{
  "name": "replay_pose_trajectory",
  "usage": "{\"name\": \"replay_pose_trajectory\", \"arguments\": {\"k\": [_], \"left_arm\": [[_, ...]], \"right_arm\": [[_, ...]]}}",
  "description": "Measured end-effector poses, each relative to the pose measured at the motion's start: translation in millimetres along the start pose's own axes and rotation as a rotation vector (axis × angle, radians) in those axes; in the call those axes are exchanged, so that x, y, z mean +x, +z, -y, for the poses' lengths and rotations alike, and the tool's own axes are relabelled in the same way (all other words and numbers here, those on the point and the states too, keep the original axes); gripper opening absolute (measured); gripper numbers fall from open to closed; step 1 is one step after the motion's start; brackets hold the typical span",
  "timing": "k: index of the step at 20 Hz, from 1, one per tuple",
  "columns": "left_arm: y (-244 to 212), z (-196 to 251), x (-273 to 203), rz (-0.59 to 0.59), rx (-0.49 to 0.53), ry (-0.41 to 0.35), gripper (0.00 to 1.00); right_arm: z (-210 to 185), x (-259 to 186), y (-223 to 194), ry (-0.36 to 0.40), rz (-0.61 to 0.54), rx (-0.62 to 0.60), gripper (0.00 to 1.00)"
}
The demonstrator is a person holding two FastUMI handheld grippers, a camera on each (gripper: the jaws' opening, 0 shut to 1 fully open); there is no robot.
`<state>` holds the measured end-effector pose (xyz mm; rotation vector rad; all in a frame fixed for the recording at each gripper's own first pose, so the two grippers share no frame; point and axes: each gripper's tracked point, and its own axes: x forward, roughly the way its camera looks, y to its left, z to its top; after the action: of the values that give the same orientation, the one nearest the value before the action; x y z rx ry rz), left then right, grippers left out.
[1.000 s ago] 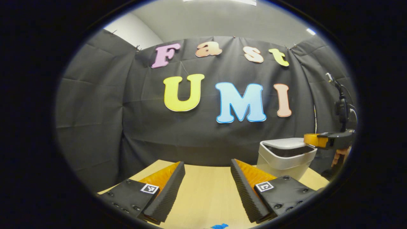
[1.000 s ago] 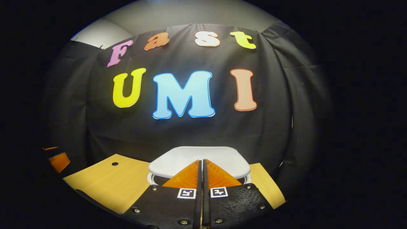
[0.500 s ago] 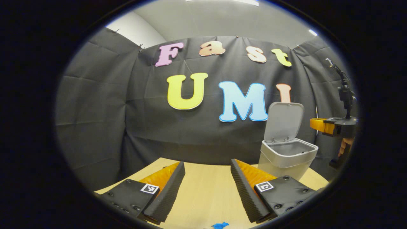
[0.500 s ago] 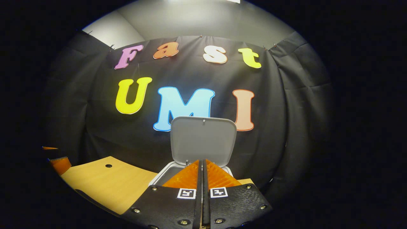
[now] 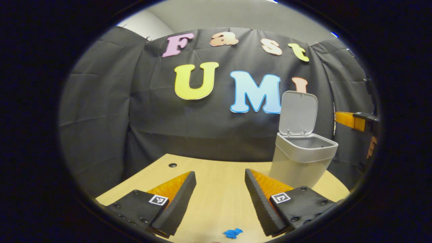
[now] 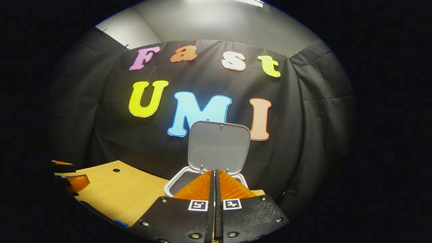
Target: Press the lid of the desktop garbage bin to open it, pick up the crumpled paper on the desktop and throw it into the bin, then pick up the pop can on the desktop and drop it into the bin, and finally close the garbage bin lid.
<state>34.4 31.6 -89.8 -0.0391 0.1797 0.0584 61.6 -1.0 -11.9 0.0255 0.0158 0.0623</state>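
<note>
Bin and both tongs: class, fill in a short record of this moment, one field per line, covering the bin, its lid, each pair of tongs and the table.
bin: grey, upright on the table
lid: swung up, standing open behind the mouth
bin contents: none seen from the left gripper view; floor hidden
left tongs: open, holding nothing, over the table
right tongs: shut, empty, in front of the bin mouth
table: light wood, a round hole near its far edge
blue scrap: small, on the table at the near edge

The bin (image 5: 301, 158) stands on the table (image 5: 216, 199), right of centre.
</note>
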Motion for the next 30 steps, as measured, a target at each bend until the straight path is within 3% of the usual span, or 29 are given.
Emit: {"name": "replay_pose_trajectory", "arguments": {"k": [3, 4, 9, 10, 12, 13, 14, 16, 21, 22, 30], "left_arm": [[-19.9, 5.1, 2.7, -0.047, -0.003, -0.019, 0.95], [-27.3, 7.4, 2.4, -0.064, -0.001, -0.025, 1.0], [-66.1, 13.9, 4.3, -0.142, 0.009, -0.054, 1.0], [-73.1, 14.8, 4.1, -0.156, 0.011, -0.059, 1.0], [-87.6, 16.3, 5.6, -0.181, 0.017, -0.07, 1.0], [-95.1, 18.1, 6.1, -0.197, 0.021, -0.078, 0.95], [-103.2, 19.8, 6.4, -0.215, 0.026, -0.086, 1.0], [-120.7, 21.0, 6.4, -0.249, 0.037, -0.097, 0.95], [-164.0, 21.7, 8.2, -0.325, 0.059, -0.119, 0.95], [-174.1, 22.2, 9.0, -0.341, 0.063, -0.124, 1.0], [-250.0, 24.5, 11.1, -0.472, 0.097, -0.149, 0.95]], "right_arm": [[-3.3, -7.4, -3.6, 0.006, -0.006, 0.019, 0.05], [-2.5, -8.2, -5.4, 0.004, -0.004, 0.025, 0.09], [-3.2, -16.3, -9.8, -0.012, -0.01, 0.031, 0.34], [-4.3, -17.2, -11.3, -0.012, -0.009, 0.03, 0.5], [-3.8, -21.2, -10.9, -0.018, -0.005, 0.026, 0.56], [-5.1, -23.8, -10.3, -0.015, 0.002, 0.028, 0.65], [-4.5, -26.0, -8.5, -0.018, 0.008, 0.031, 0.73], [-4.8, -29.2, -6.6, -0.024, 0.02, 0.039, 0.9], [-4.8, -39.8, -9.4, -0.044, 0.026, 0.035, 0.95], [-4.5, -41.5, -9.7, -0.049, 0.025, 0.03, 0.95], [-12.2, -55.7, -33.5, -0.059, -0.058, 0.018, 0.95]]}}
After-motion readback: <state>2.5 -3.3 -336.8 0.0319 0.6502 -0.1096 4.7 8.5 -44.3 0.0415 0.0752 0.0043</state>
